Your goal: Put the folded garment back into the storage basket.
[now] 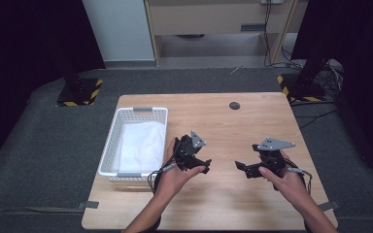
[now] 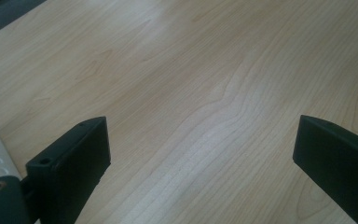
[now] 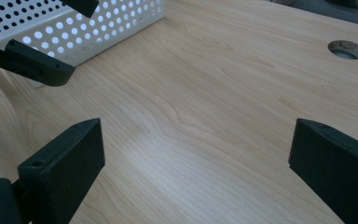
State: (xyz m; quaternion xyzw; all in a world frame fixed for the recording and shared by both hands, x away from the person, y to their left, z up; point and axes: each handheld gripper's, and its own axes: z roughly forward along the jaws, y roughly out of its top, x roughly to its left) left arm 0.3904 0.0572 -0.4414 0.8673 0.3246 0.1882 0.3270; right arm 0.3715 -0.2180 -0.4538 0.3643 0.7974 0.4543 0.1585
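Here both tongs, left (image 1: 205, 165) and right (image 1: 240, 167), are hovering spread and empty at lower centre; next, presumably, reaching left to the white cloth (image 1: 141, 143) (lying in the basket (image 1: 108, 145)).

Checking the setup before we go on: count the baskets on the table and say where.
1. The white basket sits at the table's left edge, beside the left gripper, holding a white cloth.
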